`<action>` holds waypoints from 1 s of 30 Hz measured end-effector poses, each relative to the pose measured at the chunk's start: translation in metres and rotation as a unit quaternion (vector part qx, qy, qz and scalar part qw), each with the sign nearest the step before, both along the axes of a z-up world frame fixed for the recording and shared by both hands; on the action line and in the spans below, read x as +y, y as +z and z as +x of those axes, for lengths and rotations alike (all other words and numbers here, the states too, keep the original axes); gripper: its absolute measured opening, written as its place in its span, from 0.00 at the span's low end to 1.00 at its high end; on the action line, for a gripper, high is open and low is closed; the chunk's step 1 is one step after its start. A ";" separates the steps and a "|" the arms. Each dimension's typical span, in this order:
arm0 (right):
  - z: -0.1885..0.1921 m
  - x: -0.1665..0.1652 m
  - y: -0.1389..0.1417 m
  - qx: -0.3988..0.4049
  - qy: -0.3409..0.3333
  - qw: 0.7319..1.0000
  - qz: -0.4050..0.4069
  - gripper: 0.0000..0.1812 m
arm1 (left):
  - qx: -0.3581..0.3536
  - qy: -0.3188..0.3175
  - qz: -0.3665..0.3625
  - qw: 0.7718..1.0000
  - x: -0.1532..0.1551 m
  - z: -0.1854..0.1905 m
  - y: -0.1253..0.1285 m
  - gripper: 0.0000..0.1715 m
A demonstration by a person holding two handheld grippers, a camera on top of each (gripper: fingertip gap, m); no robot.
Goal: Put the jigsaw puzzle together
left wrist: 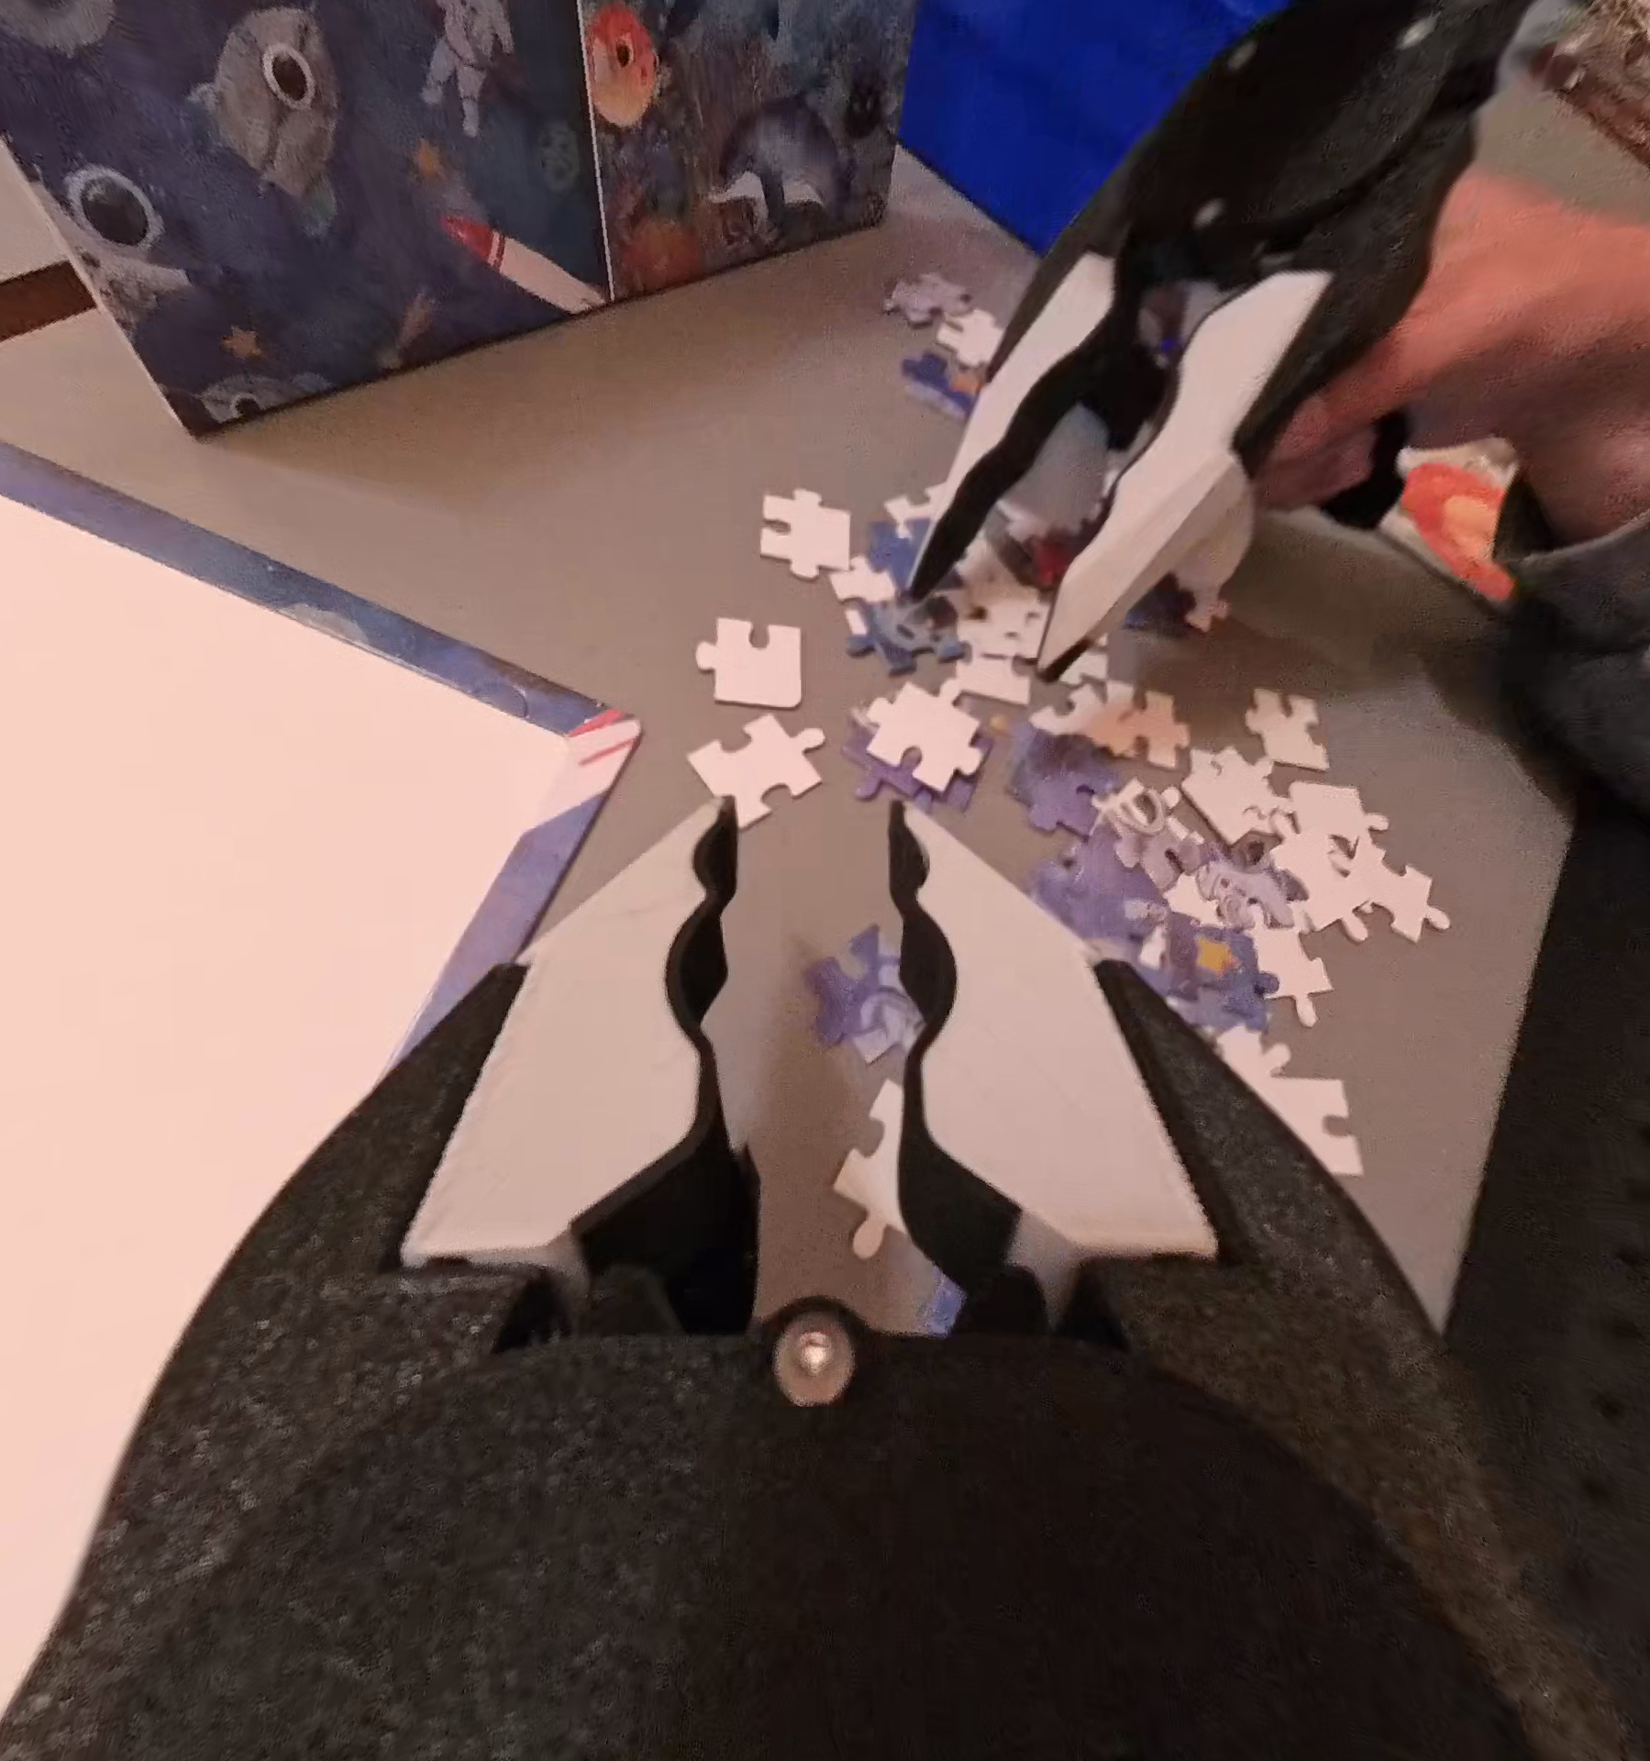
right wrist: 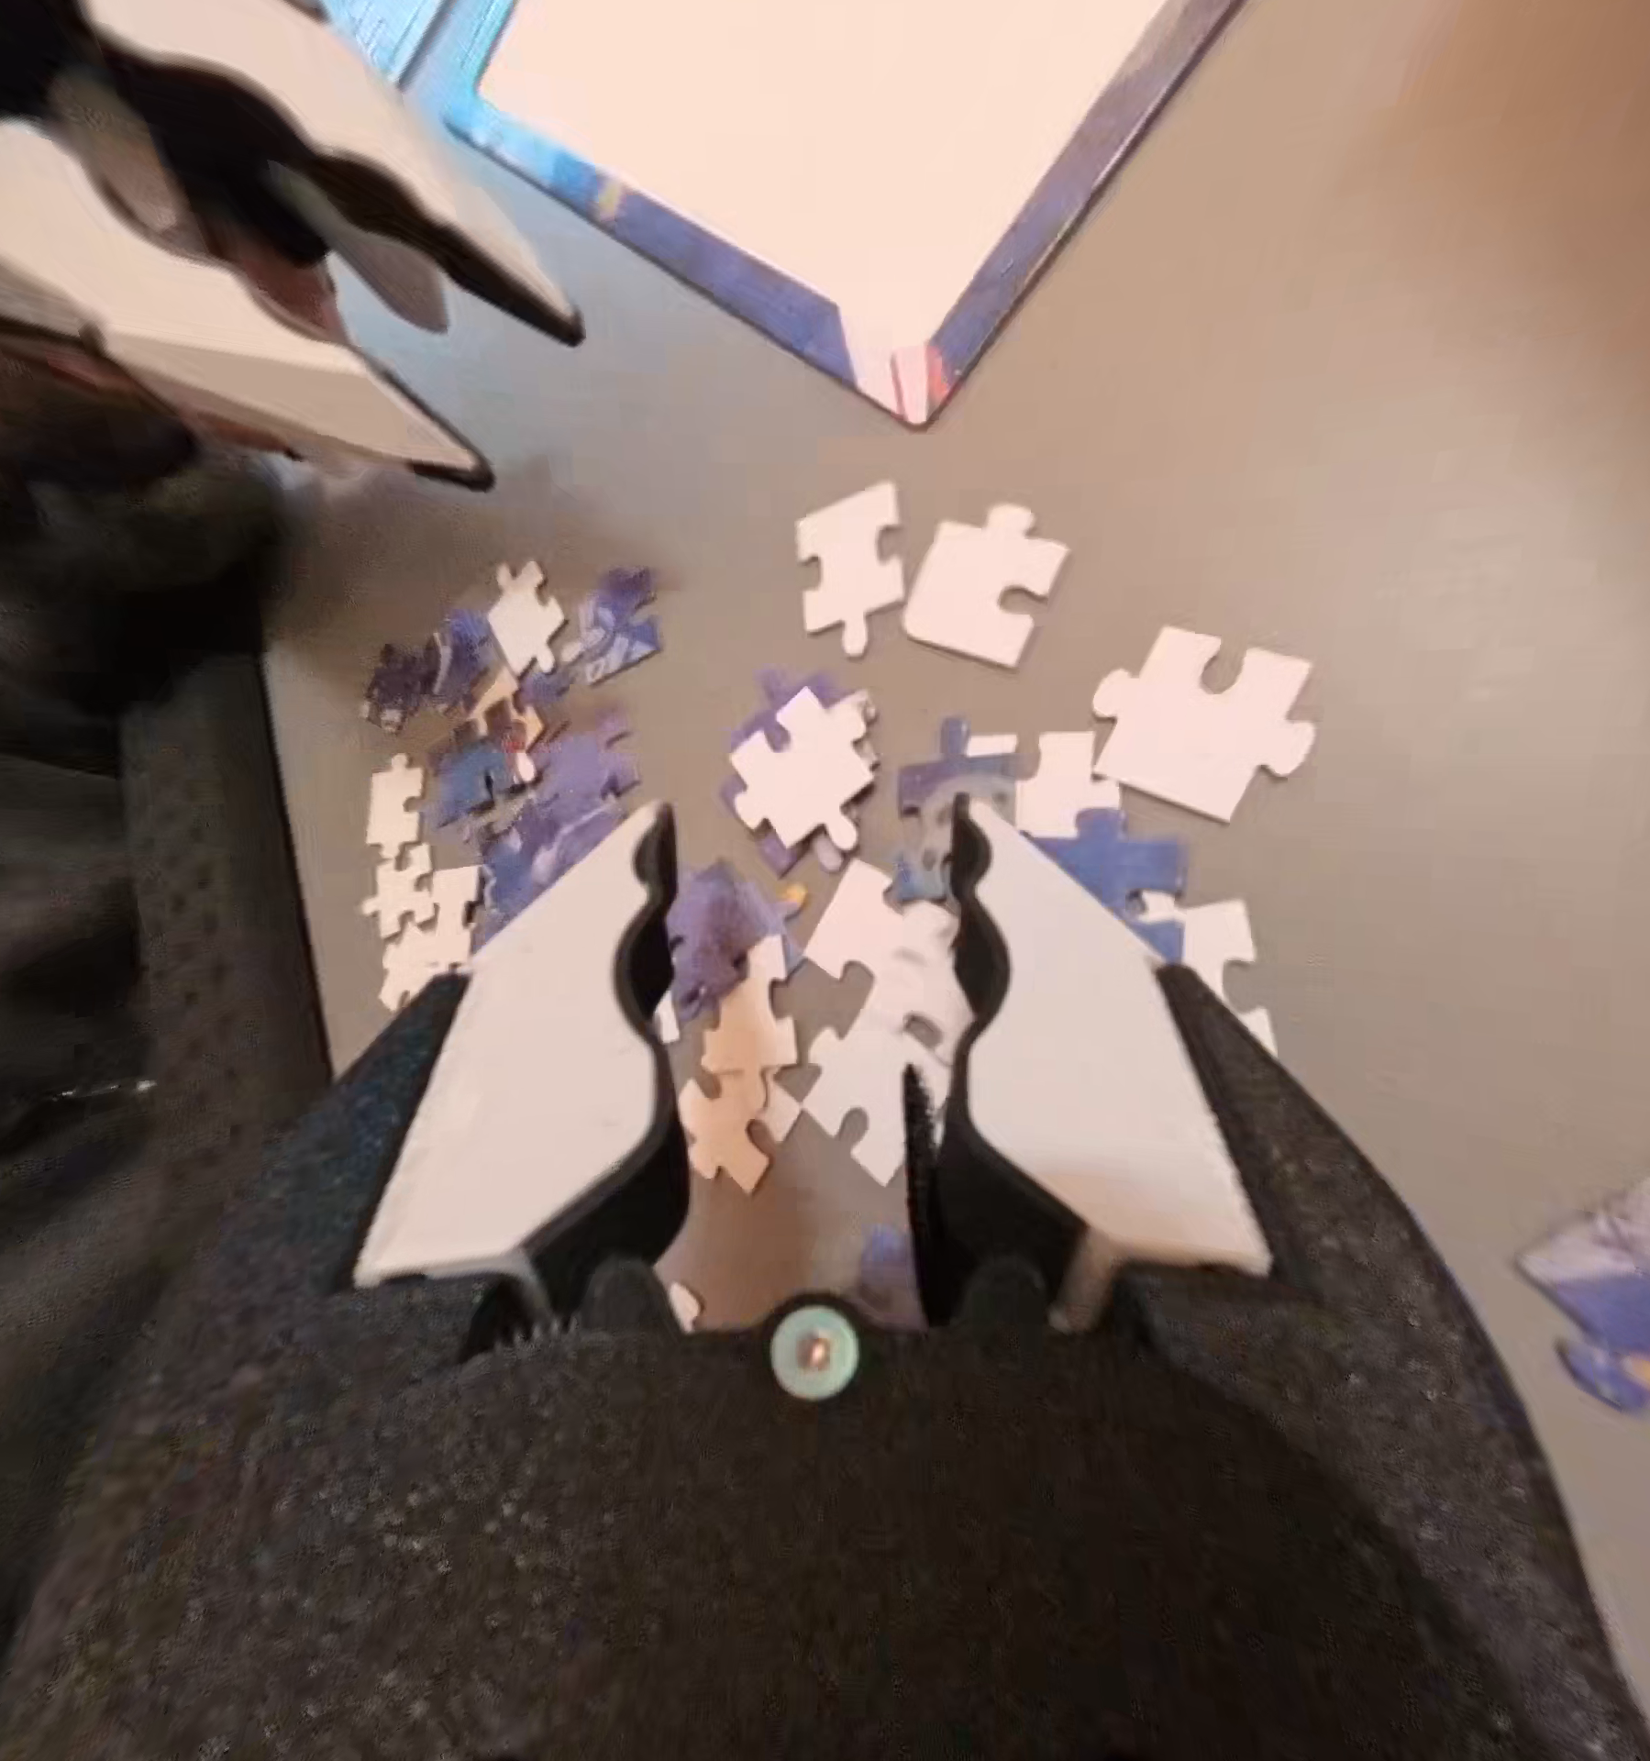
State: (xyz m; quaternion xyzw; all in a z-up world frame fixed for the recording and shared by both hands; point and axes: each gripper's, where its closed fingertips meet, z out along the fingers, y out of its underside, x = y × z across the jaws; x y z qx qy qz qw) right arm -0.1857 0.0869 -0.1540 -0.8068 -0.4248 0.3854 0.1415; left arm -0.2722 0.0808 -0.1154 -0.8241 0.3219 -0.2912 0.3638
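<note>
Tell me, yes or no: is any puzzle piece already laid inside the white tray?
No: the white tray shows only a bare white floor inside its blue rim, and the puzzle pieces lie scattered on the grey table beside it.

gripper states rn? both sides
Left gripper: open, empty, above bare floor beside the tray.
Right gripper: open, holding nothing, tips down among the loose puzzle pieces.

Place: probably a home play or hobby corner; cannot tell for sure.
Surface: plain grey table (left wrist: 535,495).
Signs: loose puzzle pieces (right wrist: 806,777), a blue-edged puzzle tray (left wrist: 230,762), a box (left wrist: 325,191) printed with astronauts and rockets, a blue bin (left wrist: 1040,105) behind.
</note>
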 end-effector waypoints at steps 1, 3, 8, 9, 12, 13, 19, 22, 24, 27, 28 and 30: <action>0.007 0.002 0.000 -0.017 -0.015 0.999 0.040 0.30 | 0.021 -0.004 0.008 1.000 -0.004 -0.007 -0.007 0.18; 0.032 0.014 0.004 -0.073 -0.054 0.988 0.121 0.29 | 0.086 -0.017 0.031 0.996 -0.010 -0.025 -0.022 0.18; 0.127 0.080 0.035 -0.132 -0.316 0.896 0.282 0.30 | 0.198 -0.016 0.049 0.979 -0.011 -0.057 -0.046 0.18; 0.140 0.088 0.032 -0.128 -0.358 0.881 0.281 0.30 | 0.204 -0.012 0.045 0.978 -0.010 -0.057 -0.049 0.18; 0.143 0.104 0.010 -0.106 -0.399 0.880 0.233 0.41 | 0.186 -0.012 0.032 0.982 -0.011 -0.043 -0.053 0.19; 0.145 0.110 0.000 -0.112 -0.412 0.878 0.217 0.41 | 0.176 -0.013 0.028 0.984 -0.011 -0.037 -0.054 0.19; 0.133 0.115 -0.024 -0.145 -0.384 0.888 0.206 0.34 | 0.127 0.007 -0.006 0.992 -0.008 -0.014 -0.061 0.22; 0.095 0.080 -0.027 -0.141 -0.263 0.932 0.205 0.36 | 0.113 0.003 -0.008 0.994 -0.009 -0.005 -0.060 0.24; 0.069 0.039 -0.021 -0.108 -0.158 0.965 0.179 0.20 | 0.116 -0.008 -0.001 0.993 -0.012 -0.001 -0.060 0.24; 0.060 0.020 -0.010 -0.091 -0.114 0.972 0.182 0.26 | 0.124 -0.010 0.008 0.992 -0.013 -0.001 -0.061 0.24; 0.066 0.030 -0.005 -0.096 -0.136 0.964 0.206 0.26 | 0.124 -0.010 0.007 0.992 -0.013 -0.001 -0.061 0.24; 0.081 0.038 0.000 -0.100 -0.172 0.957 0.213 0.24 | 0.124 -0.012 0.007 0.992 -0.013 -0.002 -0.061 0.24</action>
